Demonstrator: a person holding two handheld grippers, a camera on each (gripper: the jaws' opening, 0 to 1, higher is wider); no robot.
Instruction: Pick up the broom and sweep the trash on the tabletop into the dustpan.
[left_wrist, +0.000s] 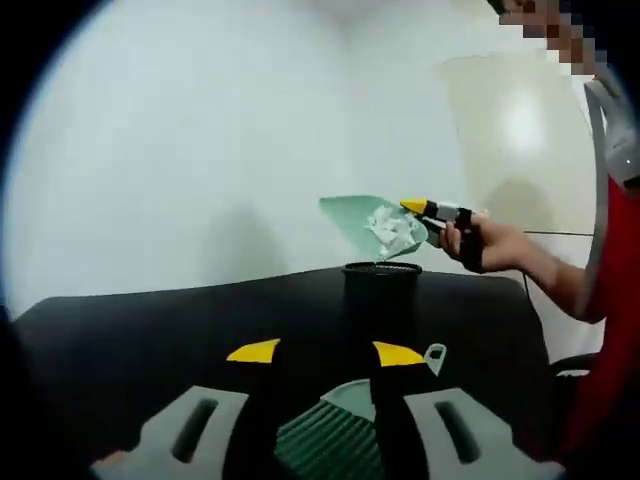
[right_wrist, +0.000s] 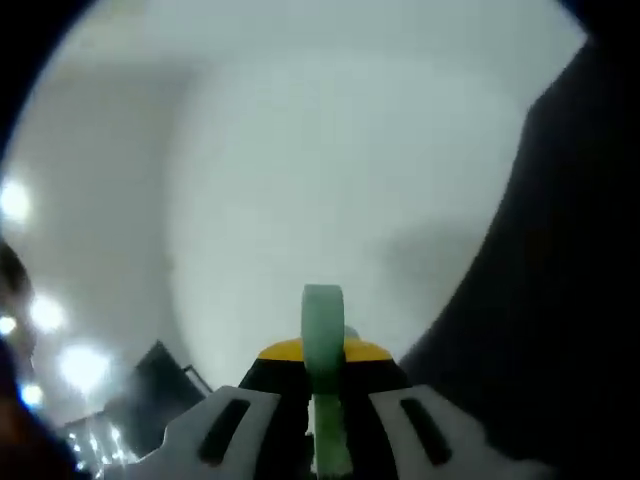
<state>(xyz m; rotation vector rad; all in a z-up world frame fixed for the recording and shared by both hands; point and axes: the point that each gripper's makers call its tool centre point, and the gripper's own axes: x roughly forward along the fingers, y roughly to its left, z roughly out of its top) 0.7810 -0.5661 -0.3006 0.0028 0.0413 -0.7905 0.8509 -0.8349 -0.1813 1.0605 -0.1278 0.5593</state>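
Observation:
In the left gripper view my left gripper (left_wrist: 327, 352) hangs low over the black table (left_wrist: 150, 340). The green broom (left_wrist: 330, 435) fills the gap between its yellow-tipped jaws, and its hanging loop (left_wrist: 435, 354) pokes out past the right tip. Farther off, a hand holds my right gripper (left_wrist: 425, 208), shut on the handle of the pale green dustpan (left_wrist: 352, 215). The dustpan is tilted over a black bin (left_wrist: 382, 280) with white paper scraps (left_wrist: 390, 230) in it. In the right gripper view the dustpan's green handle (right_wrist: 322, 340) stands on edge, pinched in my right gripper (right_wrist: 322, 352).
A white wall (left_wrist: 180, 150) stands behind the table. A person's arm and red sleeve (left_wrist: 610, 300) fill the right edge of the left gripper view. The bin sits near the table's far edge. A dark mass (right_wrist: 560, 280) covers the right side of the right gripper view.

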